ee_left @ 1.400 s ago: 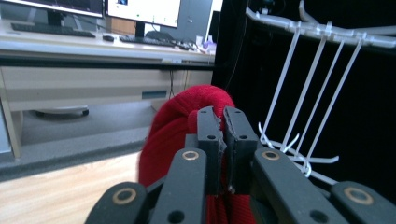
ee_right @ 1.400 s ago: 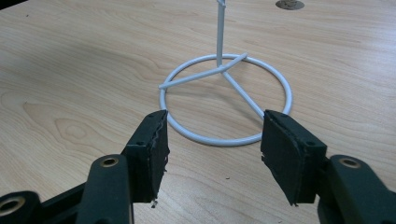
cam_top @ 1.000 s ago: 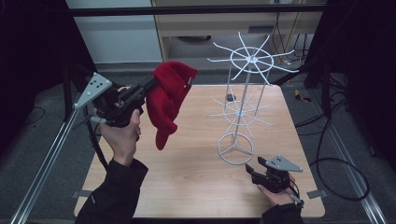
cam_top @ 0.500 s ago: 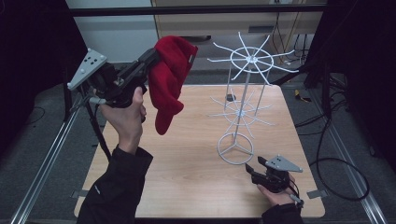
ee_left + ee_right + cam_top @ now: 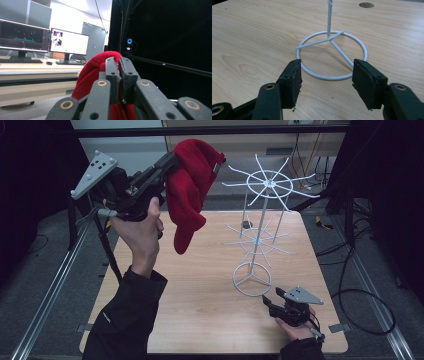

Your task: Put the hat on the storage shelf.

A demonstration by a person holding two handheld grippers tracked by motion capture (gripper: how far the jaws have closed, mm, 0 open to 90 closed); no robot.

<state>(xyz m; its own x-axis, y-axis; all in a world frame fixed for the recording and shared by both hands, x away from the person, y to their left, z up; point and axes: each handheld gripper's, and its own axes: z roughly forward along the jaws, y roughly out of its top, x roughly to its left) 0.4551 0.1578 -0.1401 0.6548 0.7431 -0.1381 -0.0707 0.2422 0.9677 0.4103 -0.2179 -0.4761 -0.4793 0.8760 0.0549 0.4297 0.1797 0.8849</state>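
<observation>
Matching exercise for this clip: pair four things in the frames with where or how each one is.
Things:
1. red knit hat
2. white wire rack
3. left gripper
4. right gripper

States:
A. open, low over the table near the rack's ring base
B. raised in the air, shut on fabric
C. hanging from closed jaws, off the table
D. standing upright on the wooden table

Pairs: 1-C, 2-D, 3-B, 4-A
</observation>
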